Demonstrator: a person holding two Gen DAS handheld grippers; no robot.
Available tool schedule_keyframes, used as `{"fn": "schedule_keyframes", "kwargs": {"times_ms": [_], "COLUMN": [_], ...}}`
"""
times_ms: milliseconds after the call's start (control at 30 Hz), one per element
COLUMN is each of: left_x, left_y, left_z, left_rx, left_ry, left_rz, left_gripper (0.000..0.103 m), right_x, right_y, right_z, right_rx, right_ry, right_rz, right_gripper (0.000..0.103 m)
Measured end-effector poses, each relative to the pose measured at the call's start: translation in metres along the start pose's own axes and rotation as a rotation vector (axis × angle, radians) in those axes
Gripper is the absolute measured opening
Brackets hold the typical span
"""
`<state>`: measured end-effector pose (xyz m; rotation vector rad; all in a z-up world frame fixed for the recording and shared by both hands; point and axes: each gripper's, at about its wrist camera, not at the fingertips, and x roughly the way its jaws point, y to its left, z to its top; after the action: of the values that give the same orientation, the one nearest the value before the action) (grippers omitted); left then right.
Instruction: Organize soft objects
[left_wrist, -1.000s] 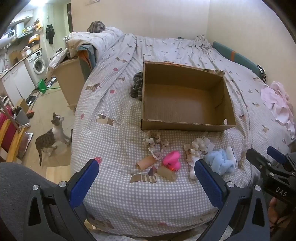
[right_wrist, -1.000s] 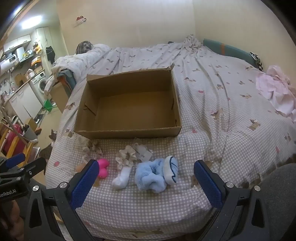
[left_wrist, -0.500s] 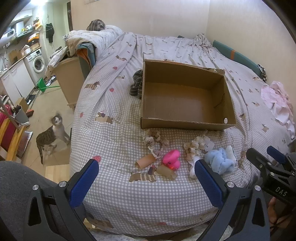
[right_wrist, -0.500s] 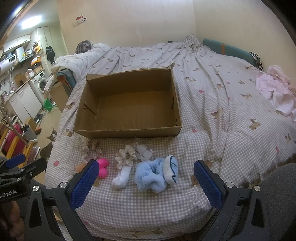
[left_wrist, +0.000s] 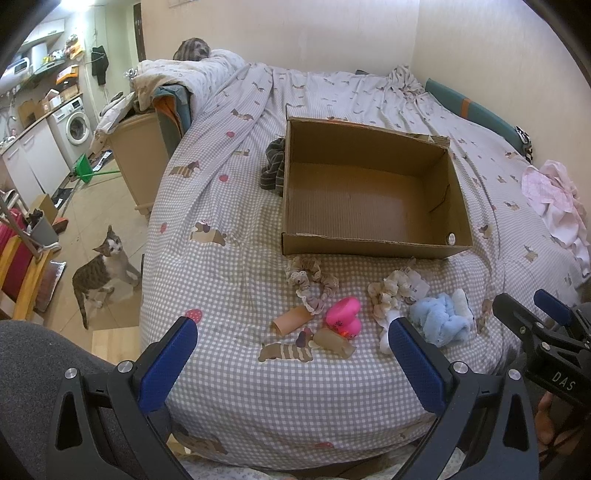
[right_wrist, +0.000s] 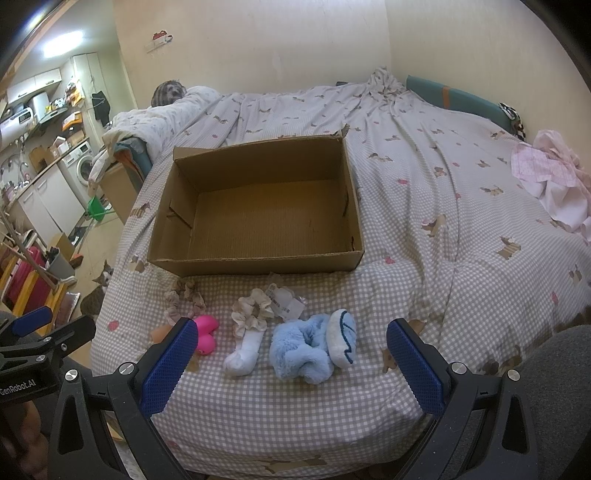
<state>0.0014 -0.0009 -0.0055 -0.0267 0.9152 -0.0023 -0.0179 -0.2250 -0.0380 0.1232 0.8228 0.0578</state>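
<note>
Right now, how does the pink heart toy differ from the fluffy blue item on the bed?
The pink heart toy looks smooth, compact and bright; the fluffy blue item is shaggy, crumpled and larger. The heart lies toward the left claw, the blue one nearer the right claw. Both lie outside the empty cardboard box.

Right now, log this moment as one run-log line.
phase: pre-grasp | left gripper: open | right gripper: open | brown cardboard box: empty | fluffy light-blue soft toy: on bed

"DAS" is printed on the right gripper (left_wrist: 554, 325) (left wrist view); "GenRobot.AI" on the left gripper (right_wrist: 40, 332) (right wrist view).
</note>
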Motion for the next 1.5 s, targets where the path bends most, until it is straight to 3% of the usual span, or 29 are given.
{"fn": "schedule_keyframes", "kwargs": {"times_ms": [1500], "left_x": [0.0018], "left_y": [-0.0016], "left_z": [-0.0022], "left_rx": [0.001], "left_ry": [0.008], "left_rz": [0.0], "left_gripper": [0.103], "right_x": [0.0021], "right_y": [0.0003], "right_z": [-0.0015], "right_rx": [-0.001], "right_ry": [0.005], "right_rz": [0.003], "right_gripper": [0.103]}}
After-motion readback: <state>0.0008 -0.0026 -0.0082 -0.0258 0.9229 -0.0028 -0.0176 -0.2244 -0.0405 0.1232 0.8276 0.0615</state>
